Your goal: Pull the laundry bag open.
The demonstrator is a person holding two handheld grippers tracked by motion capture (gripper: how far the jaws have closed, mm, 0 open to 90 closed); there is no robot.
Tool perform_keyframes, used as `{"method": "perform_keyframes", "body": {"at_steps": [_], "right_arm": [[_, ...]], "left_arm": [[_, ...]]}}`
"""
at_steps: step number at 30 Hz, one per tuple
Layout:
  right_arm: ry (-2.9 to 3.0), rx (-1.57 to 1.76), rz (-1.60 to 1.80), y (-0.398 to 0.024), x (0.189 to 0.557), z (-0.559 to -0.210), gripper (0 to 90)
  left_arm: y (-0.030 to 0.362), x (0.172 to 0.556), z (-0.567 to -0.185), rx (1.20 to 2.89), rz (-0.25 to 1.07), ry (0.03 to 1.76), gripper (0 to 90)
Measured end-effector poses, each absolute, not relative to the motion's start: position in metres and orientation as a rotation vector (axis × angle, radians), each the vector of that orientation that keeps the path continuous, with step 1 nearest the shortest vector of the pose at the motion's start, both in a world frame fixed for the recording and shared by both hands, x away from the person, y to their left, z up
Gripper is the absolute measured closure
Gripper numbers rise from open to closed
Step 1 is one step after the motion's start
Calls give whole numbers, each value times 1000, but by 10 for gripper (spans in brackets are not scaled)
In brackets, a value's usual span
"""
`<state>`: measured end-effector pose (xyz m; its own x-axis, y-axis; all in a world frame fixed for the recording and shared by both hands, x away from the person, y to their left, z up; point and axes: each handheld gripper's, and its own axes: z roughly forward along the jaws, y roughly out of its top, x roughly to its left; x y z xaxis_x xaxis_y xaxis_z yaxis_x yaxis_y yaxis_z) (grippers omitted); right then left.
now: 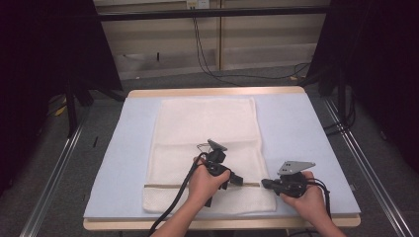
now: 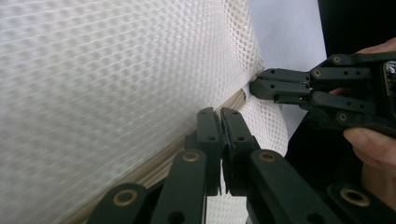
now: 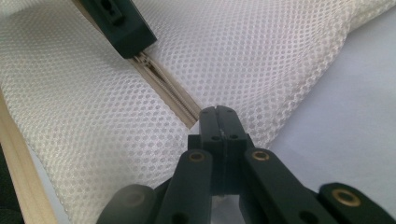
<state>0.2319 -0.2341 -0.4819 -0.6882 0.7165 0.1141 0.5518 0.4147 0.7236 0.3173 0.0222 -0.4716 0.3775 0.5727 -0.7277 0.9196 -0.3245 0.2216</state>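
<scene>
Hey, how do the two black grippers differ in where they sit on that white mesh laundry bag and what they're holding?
The left gripper sits partway along the tan zipper, over the white mesh laundry bag, jaws shut on the zipper; the right gripper sits at the bag's right edge, jaws shut on the zipper's end. The left gripper points right across the bag; the right gripper points left toward it. Both are black, hand-held and closed.

Right claw (image 3: 220, 114) pinched shut on mesh bag (image 3: 261, 51) at zipper (image 3: 163, 88) end, left claw (image 3: 126, 32) on zipper
</scene>
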Motion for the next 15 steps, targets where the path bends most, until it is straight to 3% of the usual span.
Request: {"method": "perform_keyframes", "body": {"at_steps": [15], "right_arm": [[2452,1116,1127,-233,231,-482,900]], "left_arm": [[59,320,-468,2007,-704,1294,876]]}}
